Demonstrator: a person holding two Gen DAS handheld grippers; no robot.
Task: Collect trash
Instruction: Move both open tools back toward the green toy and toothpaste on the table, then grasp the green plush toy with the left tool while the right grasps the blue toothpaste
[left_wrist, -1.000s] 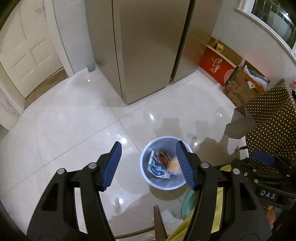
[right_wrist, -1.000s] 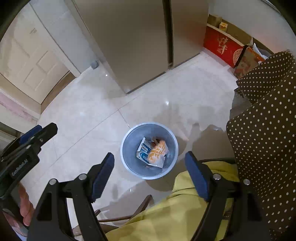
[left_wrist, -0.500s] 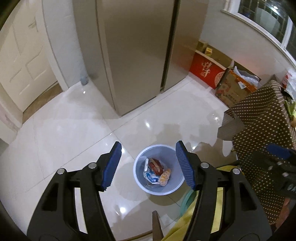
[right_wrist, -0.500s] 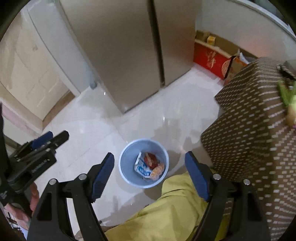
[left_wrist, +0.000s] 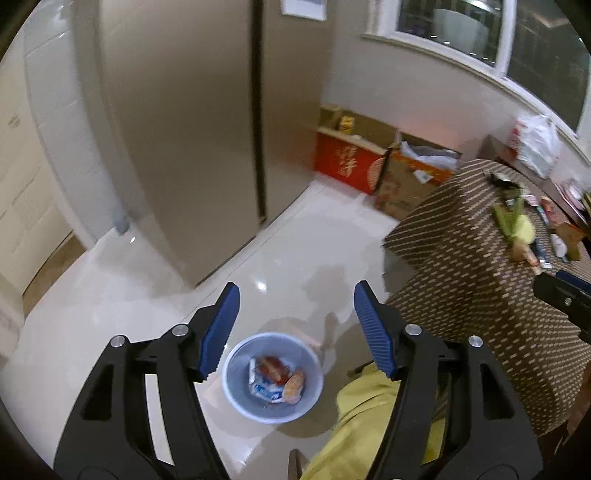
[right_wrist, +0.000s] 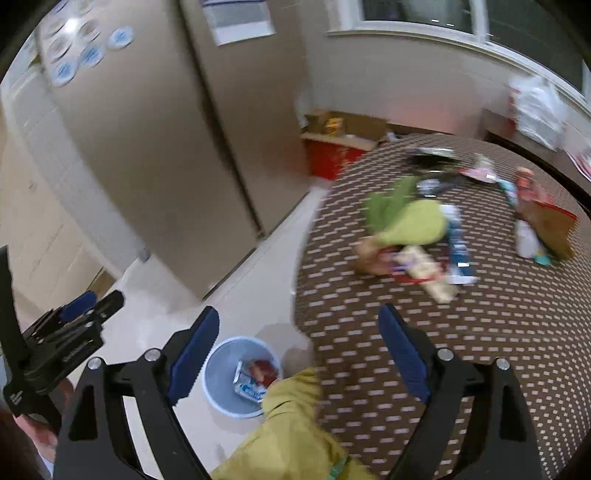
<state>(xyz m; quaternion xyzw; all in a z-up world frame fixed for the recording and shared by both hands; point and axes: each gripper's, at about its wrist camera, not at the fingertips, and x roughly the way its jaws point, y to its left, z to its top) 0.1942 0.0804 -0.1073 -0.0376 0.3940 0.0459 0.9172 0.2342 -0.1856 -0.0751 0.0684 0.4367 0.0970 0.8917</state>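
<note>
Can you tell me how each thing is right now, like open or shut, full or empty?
Left tool: open, holding nothing.
Right tool: open, holding nothing, jaws just opened wider.
Bin: upright on the floor, wrappers lying in the bottom.
Fridge: both doors shut.
Table: covered with a spotted cloth, trash lying on top.
Cardboard box: open at the top.

Pale blue bin (left_wrist: 309, 400) on floor — wrappers (left_wrist: 275, 378) inside, upright.
</note>
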